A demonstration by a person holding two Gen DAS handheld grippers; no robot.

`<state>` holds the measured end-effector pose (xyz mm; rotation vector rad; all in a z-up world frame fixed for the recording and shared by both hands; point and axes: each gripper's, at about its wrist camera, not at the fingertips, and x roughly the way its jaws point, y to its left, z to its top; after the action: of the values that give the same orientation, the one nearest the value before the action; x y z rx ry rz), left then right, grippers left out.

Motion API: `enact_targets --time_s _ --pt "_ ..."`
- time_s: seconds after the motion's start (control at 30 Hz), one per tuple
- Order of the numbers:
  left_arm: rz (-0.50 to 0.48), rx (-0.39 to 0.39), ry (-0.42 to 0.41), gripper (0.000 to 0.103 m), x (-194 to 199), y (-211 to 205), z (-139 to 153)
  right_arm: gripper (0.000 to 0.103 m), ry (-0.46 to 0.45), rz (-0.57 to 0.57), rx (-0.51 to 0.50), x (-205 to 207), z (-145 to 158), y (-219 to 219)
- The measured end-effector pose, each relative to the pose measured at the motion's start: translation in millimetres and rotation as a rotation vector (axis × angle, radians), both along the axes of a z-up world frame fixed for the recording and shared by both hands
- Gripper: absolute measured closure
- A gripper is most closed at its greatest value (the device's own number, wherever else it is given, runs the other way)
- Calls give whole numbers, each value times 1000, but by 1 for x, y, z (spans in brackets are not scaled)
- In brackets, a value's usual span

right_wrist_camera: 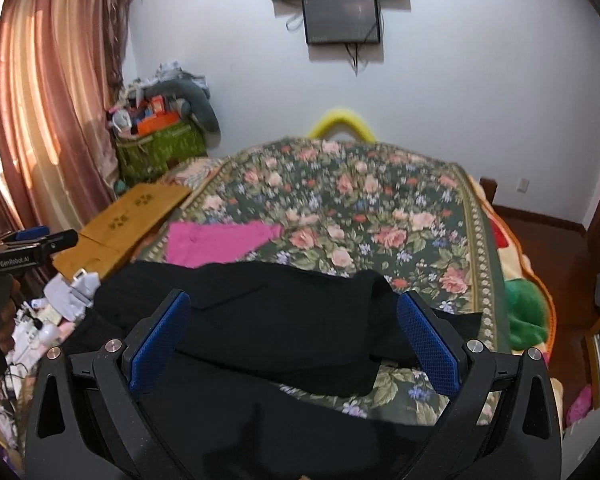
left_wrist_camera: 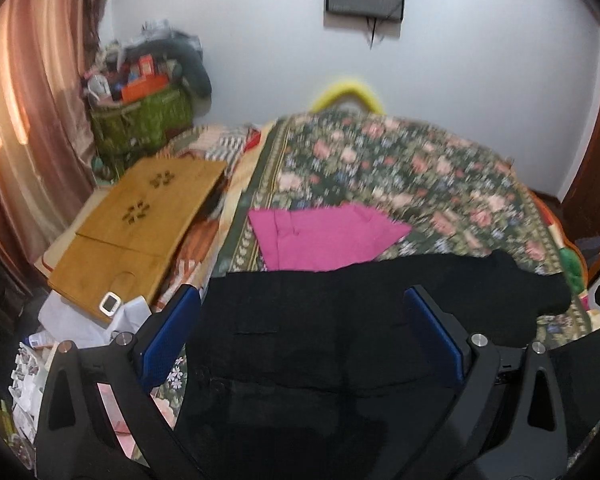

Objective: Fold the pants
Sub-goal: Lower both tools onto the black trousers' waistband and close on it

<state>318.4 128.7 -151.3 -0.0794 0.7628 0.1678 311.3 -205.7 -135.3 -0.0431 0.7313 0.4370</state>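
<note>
Black pants [left_wrist_camera: 340,320] lie spread across the near part of a bed with a floral cover [left_wrist_camera: 400,168]. My left gripper [left_wrist_camera: 300,300] hovers over them, open, its blue pads wide apart with nothing between. In the right wrist view the black pants [right_wrist_camera: 268,312] show a leg folded over toward the right. My right gripper [right_wrist_camera: 294,304] is also open above the cloth, touching nothing that I can see. The left gripper's body [right_wrist_camera: 28,248] shows at the left edge of the right wrist view.
A folded pink garment [left_wrist_camera: 324,236] lies on the floral cover just beyond the pants. A wooden lap table [left_wrist_camera: 140,232] rests at the bed's left, with clutter and a green basket [left_wrist_camera: 140,120] behind. Curtain on the left; screens [right_wrist_camera: 340,16] on the far wall.
</note>
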Motion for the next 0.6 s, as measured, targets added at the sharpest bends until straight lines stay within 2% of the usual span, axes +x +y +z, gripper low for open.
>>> enact_targets --time_s 0.13,0.33,0.53,0.6 --pt "-5 -48 110 0 33 27 -28 1 94 47 -51 35 -21 8" --pt "-3 -63 265 4 75 60 -70 6 122 117 -146 82 -45 26" --pt "30 -208 380 6 109 102 -109 8 171 197 -186 120 -62 43" --pt "63 -277 403 12 118 117 -120 10 190 211 -193 134 -68 48"
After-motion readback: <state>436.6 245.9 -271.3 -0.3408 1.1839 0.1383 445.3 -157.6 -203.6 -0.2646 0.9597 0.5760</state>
